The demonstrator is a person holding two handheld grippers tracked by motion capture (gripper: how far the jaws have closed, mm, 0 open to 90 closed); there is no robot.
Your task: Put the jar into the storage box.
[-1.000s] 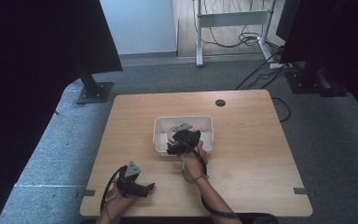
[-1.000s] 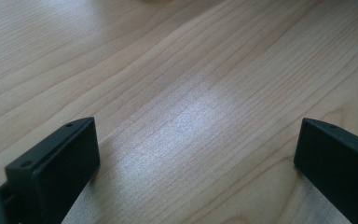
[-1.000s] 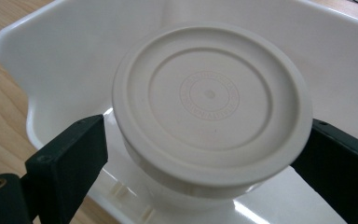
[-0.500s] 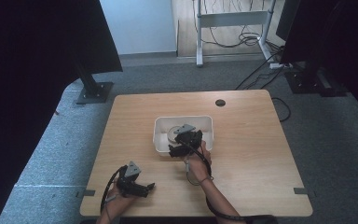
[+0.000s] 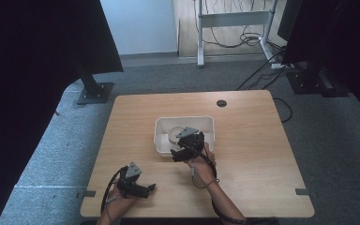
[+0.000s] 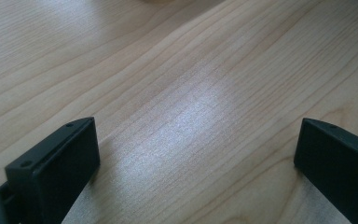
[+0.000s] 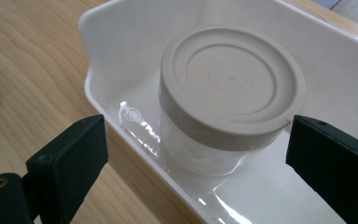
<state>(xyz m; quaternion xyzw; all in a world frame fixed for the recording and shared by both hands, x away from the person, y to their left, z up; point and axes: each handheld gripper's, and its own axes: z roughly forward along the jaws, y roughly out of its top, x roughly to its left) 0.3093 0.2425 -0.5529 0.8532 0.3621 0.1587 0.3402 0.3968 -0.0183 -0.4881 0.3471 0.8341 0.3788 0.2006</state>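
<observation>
The right gripper (image 5: 183, 151) has drawn back a little toward the person since a second ago, from over the middle of the white tray (image 5: 161, 140) to its near rim, while the left gripper (image 5: 143, 188) has stayed low on the wooden table (image 5: 253, 136) near the front edge. From where I stand, the thing being gone after is the small jar (image 7: 214, 140), a clear-walled tub with a broad beige lid (image 7: 230, 81), standing upright inside the tray close to the near wall. In the right gripper view the two black jaws are spread wide, one outside the tray's rim and one over its inside, with the jar between and beyond them and nothing pinched. The left gripper's jaws are likewise wide apart over bare wood, holding nothing. The jar looks light and probably empty, stiff enough to take a squeeze, though the clear wall seems smooth and could slip. I would take it across the lid's thick rim, where the band gives a firmer, duller surface. The near wall stands in the way, so coming in from above looks wiser.
</observation>
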